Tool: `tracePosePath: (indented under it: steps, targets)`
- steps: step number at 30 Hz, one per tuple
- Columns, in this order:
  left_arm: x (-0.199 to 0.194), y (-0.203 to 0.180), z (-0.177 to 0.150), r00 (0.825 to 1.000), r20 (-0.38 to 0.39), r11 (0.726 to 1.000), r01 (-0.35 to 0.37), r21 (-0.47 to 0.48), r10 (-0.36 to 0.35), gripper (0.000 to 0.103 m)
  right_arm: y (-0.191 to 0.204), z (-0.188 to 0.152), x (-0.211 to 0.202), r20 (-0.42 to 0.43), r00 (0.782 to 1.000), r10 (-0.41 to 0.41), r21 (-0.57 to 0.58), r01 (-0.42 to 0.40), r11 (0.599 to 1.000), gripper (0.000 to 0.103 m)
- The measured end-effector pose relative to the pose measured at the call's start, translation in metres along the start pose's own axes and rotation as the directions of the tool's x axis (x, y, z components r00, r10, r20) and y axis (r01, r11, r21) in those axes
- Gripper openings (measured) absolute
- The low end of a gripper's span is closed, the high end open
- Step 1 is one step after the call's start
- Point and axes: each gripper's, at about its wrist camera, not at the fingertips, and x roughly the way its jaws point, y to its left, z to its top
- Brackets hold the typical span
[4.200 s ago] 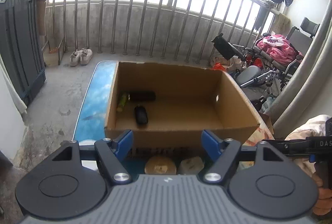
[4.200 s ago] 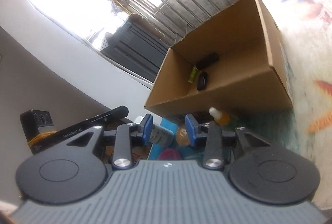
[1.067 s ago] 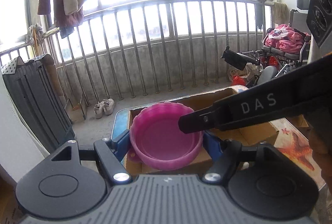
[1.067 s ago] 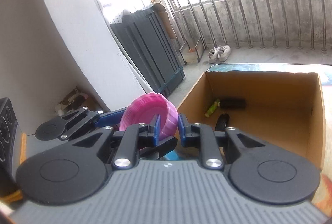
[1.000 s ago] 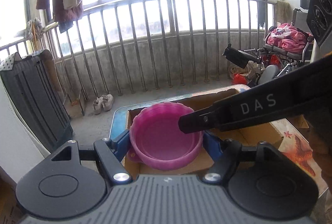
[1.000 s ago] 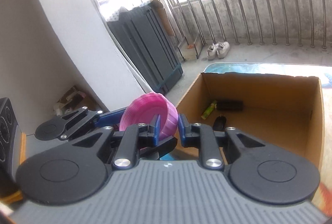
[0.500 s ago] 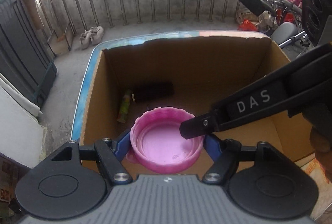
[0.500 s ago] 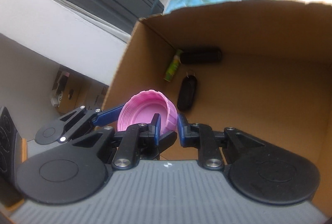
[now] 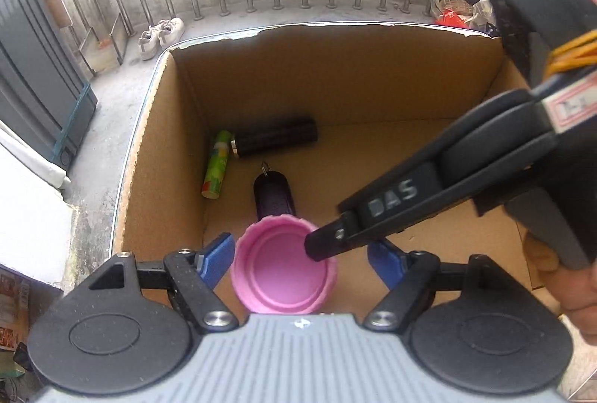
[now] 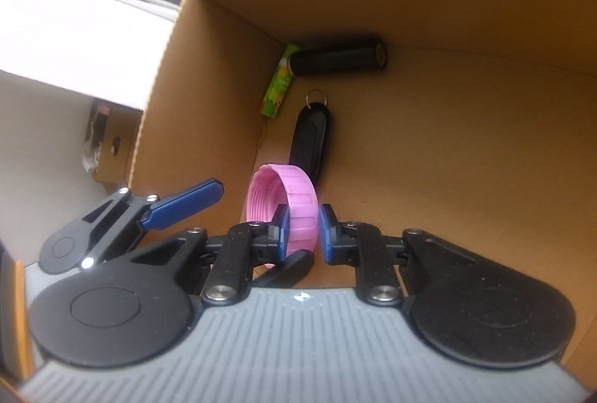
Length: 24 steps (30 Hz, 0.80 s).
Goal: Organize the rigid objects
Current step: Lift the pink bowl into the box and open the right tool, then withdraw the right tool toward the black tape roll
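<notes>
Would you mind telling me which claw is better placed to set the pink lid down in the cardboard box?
Right. The right claw pinches the pink lid's rim over the cardboard box; the left claw's jaws are opening, clear of it.

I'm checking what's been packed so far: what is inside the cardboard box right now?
On the cardboard box floor lie a green tube, a black cylinder and a black key fob. The pink lid, pinched by the right gripper, covers the fob's near end.

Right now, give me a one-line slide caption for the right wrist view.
Right gripper pinches the pink lid's rim over the cardboard box, above a black key fob.
</notes>
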Motion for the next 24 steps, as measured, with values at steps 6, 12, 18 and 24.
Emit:
tracePosePath:
  steps: [6, 12, 18, 24]
  targets:
    - [0.000, -0.004, 0.003, 1.000, 0.002, 1.000, -0.003, -0.009, 0.003, 0.081, 0.007, 0.010, 0.011, -0.015, 0.999, 0.031, 0.023, -0.031, 0.999, 0.027]
    - [-0.002, -0.005, 0.000, 1.000, 0.025, 1.000, 0.019, -0.018, -0.018, 0.085, 0.015, 0.009, -0.017, 0.103, 0.992, 0.071, -0.008, -0.071, 0.997, 0.049]
    - [-0.014, -0.006, -0.008, 0.994, 0.084, 0.997, 0.076, -0.014, -0.075, 0.092, 0.013, -0.014, -0.071, 0.260, 0.957, 0.131, -0.022, -0.130, 0.991, 0.055]
    - [-0.033, -0.006, -0.021, 0.978, 0.158, 0.990, 0.141, -0.012, -0.137, 0.092, -0.009, -0.068, -0.135, 0.417, 0.889, 0.187, -0.022, -0.196, 0.980, 0.058]
